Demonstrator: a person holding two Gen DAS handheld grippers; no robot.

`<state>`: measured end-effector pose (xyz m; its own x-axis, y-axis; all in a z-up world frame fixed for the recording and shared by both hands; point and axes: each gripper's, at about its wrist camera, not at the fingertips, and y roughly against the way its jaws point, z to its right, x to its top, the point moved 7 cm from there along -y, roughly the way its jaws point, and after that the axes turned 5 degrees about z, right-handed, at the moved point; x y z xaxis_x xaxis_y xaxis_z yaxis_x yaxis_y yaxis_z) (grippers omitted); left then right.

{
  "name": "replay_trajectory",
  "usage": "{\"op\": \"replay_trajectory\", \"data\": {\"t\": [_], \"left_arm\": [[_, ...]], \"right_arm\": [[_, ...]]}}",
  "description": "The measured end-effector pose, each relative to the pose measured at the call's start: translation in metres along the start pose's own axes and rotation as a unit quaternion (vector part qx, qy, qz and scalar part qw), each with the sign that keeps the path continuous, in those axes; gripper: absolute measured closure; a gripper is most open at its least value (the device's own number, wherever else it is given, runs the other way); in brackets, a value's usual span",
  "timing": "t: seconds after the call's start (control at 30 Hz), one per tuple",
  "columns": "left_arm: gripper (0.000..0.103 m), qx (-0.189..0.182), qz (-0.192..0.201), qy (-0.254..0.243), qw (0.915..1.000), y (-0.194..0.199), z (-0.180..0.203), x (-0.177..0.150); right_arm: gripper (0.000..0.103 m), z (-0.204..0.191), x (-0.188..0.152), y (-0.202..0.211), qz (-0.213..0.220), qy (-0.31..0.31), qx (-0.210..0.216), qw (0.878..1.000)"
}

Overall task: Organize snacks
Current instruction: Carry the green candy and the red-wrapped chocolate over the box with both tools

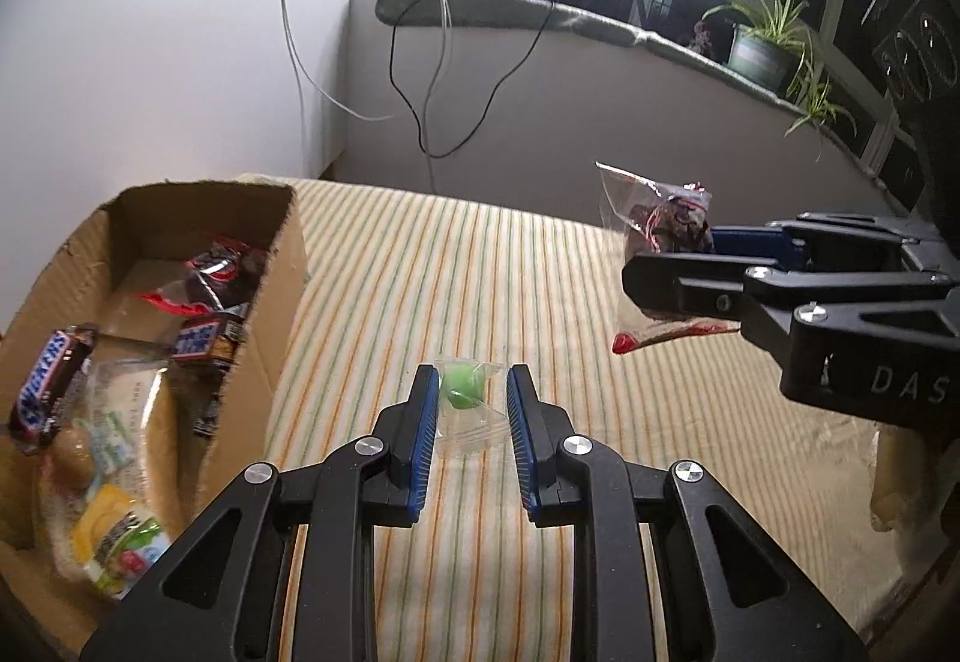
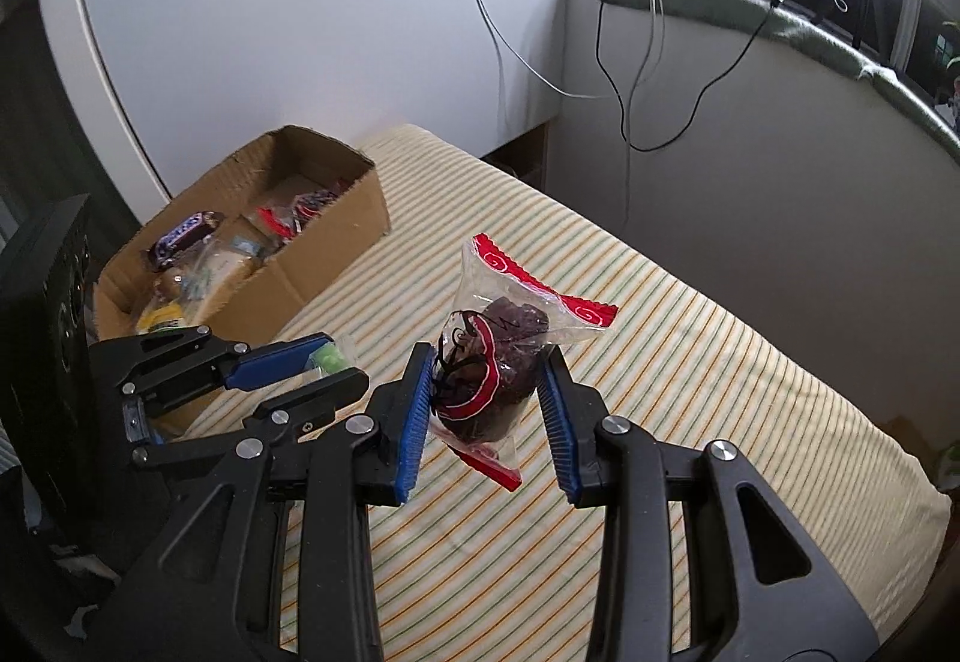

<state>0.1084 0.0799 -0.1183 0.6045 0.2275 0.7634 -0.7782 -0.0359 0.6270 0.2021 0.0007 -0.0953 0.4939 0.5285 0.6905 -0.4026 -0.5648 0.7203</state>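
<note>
Left wrist view: left gripper (image 1: 468, 401) jaws apart around green candy (image 1: 461, 391) at frame center, right gripper (image 2: 489, 395) clamped on dark snack bag (image 2: 492, 362), snack box (image 1: 282, 266) at left

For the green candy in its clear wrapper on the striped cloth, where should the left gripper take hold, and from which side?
Grip the round green candy itself, not the flat clear wrapper flaps, which would probably slip. Come from above, as the left gripper is now, open with a finger on each side. It lies flat on the striped cloth, so only its sides are reachable.
</note>
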Motion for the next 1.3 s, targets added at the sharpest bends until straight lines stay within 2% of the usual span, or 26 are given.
{"op": "replay_trajectory", "data": {"t": [0.37,0.67,0.97,1.3], "left_arm": [[0.081,0.009,0.041,-0.002,0.9991,0.036,-0.007,0.014],[0.081,0.026,0.069,0.005,0.9973,0.066,-0.032,0.022],[0.081,0.055,0.084,0.023,0.9946,0.086,-0.07,0.023],[0.081,0.093,0.09,0.042,0.9907,0.094,-0.112,0.022]], "right_arm": [[0.067,-0.034,0.012,0.022,0.031,0.033,-0.005,0.999],[0.067,-0.059,0.026,0.026,0.039,0.039,0.007,0.998],[0.067,-0.086,0.045,0.017,0.049,0.052,0.025,0.997],[0.067,-0.121,0.061,-0.008,0.039,0.064,0.054,0.996]]}}
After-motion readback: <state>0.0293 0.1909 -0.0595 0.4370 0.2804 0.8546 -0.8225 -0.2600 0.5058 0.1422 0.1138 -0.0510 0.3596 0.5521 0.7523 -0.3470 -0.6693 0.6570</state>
